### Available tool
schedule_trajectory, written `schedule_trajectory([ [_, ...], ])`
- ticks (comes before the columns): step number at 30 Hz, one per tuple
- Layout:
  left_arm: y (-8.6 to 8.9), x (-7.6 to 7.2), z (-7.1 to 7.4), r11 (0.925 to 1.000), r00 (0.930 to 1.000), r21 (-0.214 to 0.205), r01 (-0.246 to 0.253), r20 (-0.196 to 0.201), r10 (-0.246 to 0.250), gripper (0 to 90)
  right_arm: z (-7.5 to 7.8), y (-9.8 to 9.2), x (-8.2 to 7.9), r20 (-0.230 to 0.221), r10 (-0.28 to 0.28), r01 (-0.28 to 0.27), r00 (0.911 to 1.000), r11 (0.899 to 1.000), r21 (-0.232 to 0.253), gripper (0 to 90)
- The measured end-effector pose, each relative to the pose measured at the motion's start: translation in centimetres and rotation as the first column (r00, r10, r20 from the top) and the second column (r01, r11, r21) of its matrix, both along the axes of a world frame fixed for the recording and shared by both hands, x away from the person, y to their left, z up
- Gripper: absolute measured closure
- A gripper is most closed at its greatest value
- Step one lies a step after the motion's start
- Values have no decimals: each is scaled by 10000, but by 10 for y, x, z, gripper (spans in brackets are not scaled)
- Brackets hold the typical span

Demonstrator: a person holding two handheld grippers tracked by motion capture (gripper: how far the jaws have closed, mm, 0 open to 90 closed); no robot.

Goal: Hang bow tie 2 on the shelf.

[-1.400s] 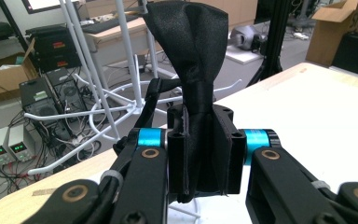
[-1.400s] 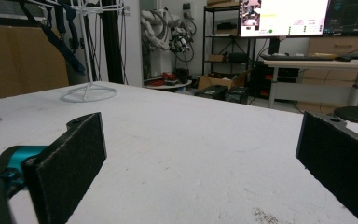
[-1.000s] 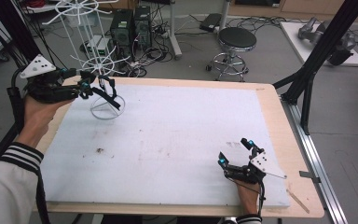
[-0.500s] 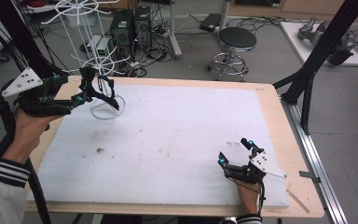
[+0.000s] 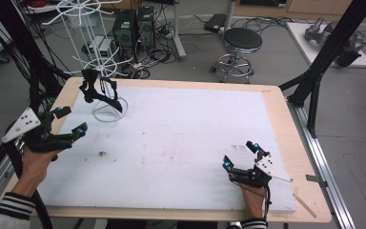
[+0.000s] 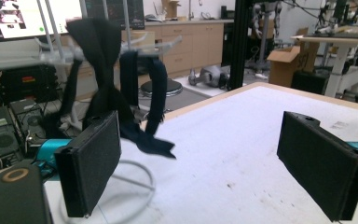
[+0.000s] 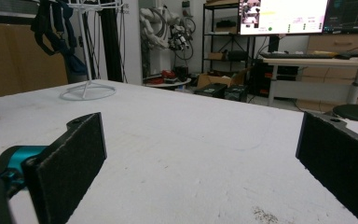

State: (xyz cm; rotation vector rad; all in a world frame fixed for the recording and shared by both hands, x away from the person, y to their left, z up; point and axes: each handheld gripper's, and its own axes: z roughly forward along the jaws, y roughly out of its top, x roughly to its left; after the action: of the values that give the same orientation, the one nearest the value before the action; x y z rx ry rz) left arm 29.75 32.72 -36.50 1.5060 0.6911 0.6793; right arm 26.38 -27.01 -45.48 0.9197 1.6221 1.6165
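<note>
Currently the tabletop (image 5: 181, 143) is covered by a white mat, and a white wire rack (image 5: 106, 81) stands at its far left corner. A dark cloth strap (image 5: 97, 90) is draped over the rack's lower arms, its tail hanging just above the round base; it appears to have been hung there so that it stays off the mat and can be taken or left with one gripper. In the left gripper view the strap (image 6: 107, 93) is seen looped over a white arm, beyond the jaws and apart from them.

The left gripper (image 5: 69, 121) is held low beside the left edge of the tabletop, near the rack but clear of it, pointed toward the far side with the forearm entering from the bottom left. Its jaws have just been opening and now stand wide, with nothing between them; release of the strap is judged done.

The right gripper (image 5: 240, 155) is rested on the mat at the near right, well apart from the rack, presumably parked out of the way. Its jaws are spread wide and nothing is gripped.
</note>
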Motion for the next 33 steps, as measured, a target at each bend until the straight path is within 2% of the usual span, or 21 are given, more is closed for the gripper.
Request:
schedule_trajectory([
  [4, 1, -9, -25, 9984, 10000, -563, -68, 22, 69, 140, 0, 0, 0, 43, -7, 7, 10000, 10000, -43, 8],
  [5, 1, -10, -30, 9983, 9999, -573, -49, -106, 43, 140, 0, 0, 0, 26, -5, 5, 10000, 10000, -59, 8],
  [9, -4, -14, -47, 9988, 9999, -487, -35, -127, 29, 139, 0, 0, 0, 21, -30, 30, 10000, 10000, -34, 8],
  [14, -12, -19, -63, 9997, 9998, -218, 128, 138, -125, 139, 0, 0, 0, 6, -39, 39, 10000, 10000, -32, 8],
  [21, -15, -22, -78, 9985, 9994, -545, 47, 354, -28, 139, 0, 0, 0, -5, -69, 69, 10000, 10000, -15, 8],
  [30, -11, -23, -88, 9988, 9996, -427, -218, 166, 225, 139, 0, 0, -1, 36, -26, 26, 10000, 10000, 22, 8],
  [33, -10, -23, -89, 9984, 9995, -516, -220, 200, 230, 139, 0, 0, -1, 45, -42, 42, 10000, 10000, -20, 8],
])
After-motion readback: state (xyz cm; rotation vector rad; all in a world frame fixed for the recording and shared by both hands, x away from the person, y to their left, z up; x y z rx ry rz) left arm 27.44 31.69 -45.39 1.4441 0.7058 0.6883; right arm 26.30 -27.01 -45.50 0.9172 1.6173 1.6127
